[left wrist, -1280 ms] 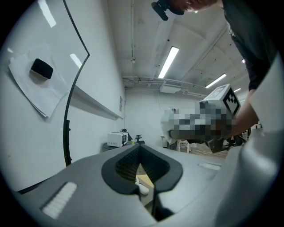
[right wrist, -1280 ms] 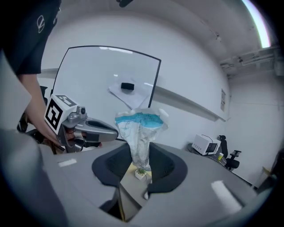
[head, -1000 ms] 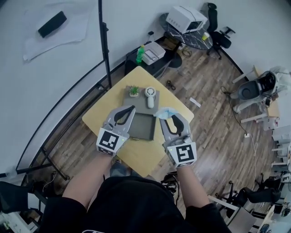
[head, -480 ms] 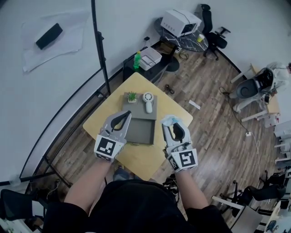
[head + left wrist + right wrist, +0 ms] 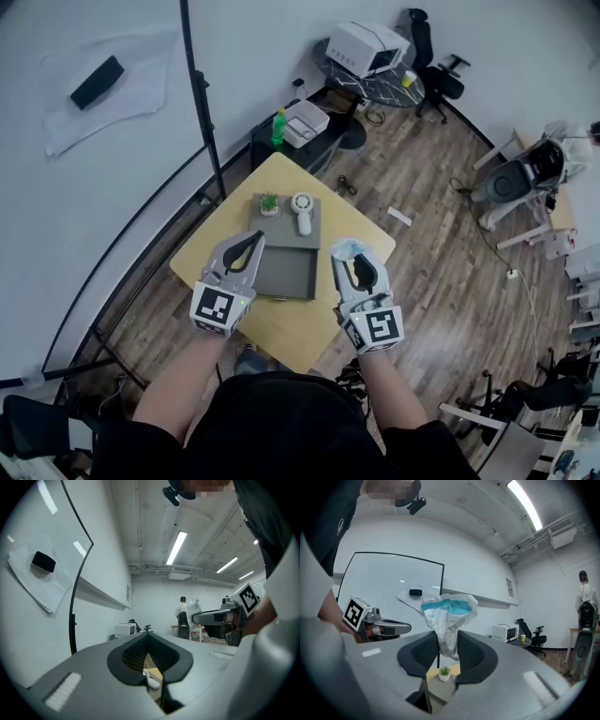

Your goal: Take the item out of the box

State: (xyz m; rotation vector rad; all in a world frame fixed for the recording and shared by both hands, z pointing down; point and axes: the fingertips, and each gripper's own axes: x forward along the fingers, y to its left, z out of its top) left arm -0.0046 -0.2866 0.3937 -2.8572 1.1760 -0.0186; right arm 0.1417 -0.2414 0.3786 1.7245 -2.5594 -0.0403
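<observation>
On the yellow table [image 5: 281,323] lies an open grey box [image 5: 284,273] with an empty tray. Its far part carries a small potted plant [image 5: 269,202] and a white handheld fan [image 5: 302,212]. My right gripper [image 5: 349,253] is shut on a crumpled white and blue packet [image 5: 348,247], held up just right of the box. The right gripper view shows the packet [image 5: 449,613] pinched between the pads, with the plant [image 5: 445,672] below. My left gripper [image 5: 251,240] hovers over the box's left edge, shut and holding nothing. Its tips meet [image 5: 147,635] above the fan [image 5: 151,682].
A black pole [image 5: 197,103] stands behind the table by the whiteboard. Beyond are a green bottle [image 5: 277,126] on a low stand, a round table with a white appliance [image 5: 367,47], office chairs [image 5: 441,70] and wooden floor. A person [image 5: 183,613] stands far off.
The right gripper has carried the packet a little further right of the box. The left gripper has stayed by the box's left edge. The head view has shifted slightly.
</observation>
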